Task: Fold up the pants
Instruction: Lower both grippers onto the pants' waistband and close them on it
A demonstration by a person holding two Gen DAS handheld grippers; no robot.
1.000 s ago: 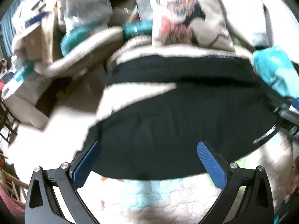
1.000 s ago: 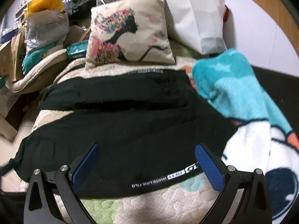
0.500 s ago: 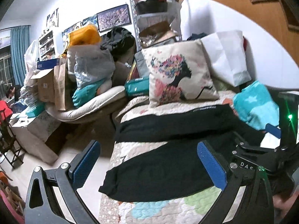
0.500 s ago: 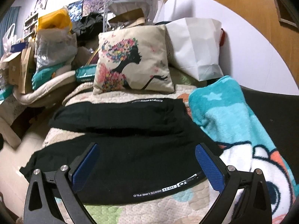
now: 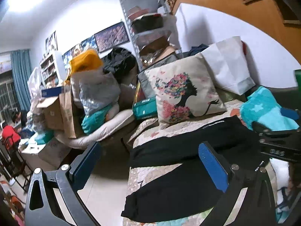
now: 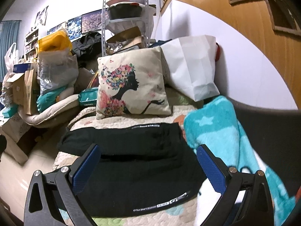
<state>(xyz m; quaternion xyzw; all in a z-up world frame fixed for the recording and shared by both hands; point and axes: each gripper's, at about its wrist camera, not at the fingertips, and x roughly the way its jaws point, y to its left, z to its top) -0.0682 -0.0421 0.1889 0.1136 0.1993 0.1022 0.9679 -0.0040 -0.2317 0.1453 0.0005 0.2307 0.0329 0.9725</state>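
Note:
Black pants (image 5: 180, 177) (image 6: 139, 162) lie spread on a quilted bedspread (image 5: 144, 130) (image 6: 120, 123), both legs running leftward, white lettering on the waistband near me. My left gripper (image 5: 150, 164) stands open above the leg ends and the floor edge, holding nothing. Raised over the waist part, my right gripper (image 6: 148, 166) is open and empty too. The right gripper's black body (image 5: 276, 141) also shows at the right edge of the left wrist view.
A floral cushion (image 6: 131, 86) and a white paper bag (image 6: 190, 66) stand behind the pants. A teal blanket (image 6: 222, 131) lies at the right. Boxes and bags (image 5: 62, 109) crowd the left beyond a tiled floor gap (image 5: 103, 194). People sit far left (image 5: 11, 130).
Both grippers have lifted and tilted up from close over the pants; the views now take in the room and wall. Both remain open. The pants lie as before.

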